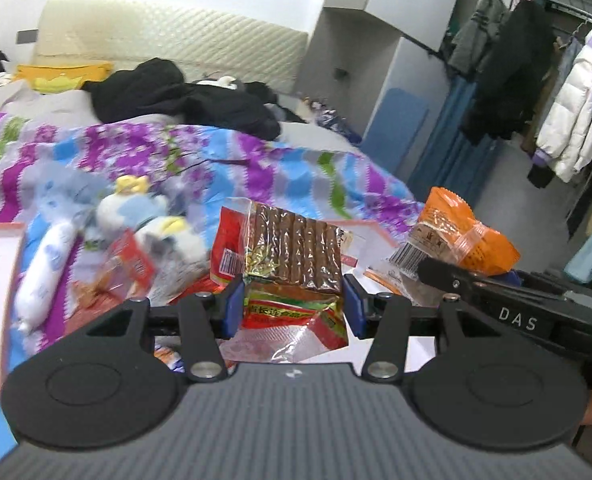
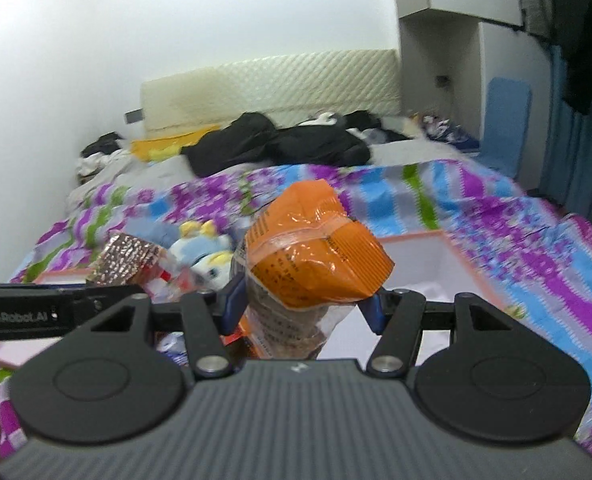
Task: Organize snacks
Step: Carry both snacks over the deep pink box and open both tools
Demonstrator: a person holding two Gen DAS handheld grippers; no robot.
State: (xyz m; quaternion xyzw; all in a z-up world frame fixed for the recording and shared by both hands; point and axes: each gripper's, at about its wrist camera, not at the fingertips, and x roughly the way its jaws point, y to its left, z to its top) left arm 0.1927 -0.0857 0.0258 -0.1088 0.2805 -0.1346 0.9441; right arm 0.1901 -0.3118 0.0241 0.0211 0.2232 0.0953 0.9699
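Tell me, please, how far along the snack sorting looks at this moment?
Nothing looks sorted yet. In hand: the left gripper clamps a brown biscuit pack, the right gripper an orange snack bag. Left: the white sausage pack and red wrappers on the bedspread.

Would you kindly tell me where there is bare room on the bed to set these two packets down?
The white floor of the pink-rimmed box right of the orange packet is bare. Left of it, plush toys and snacks crowd the quilt.
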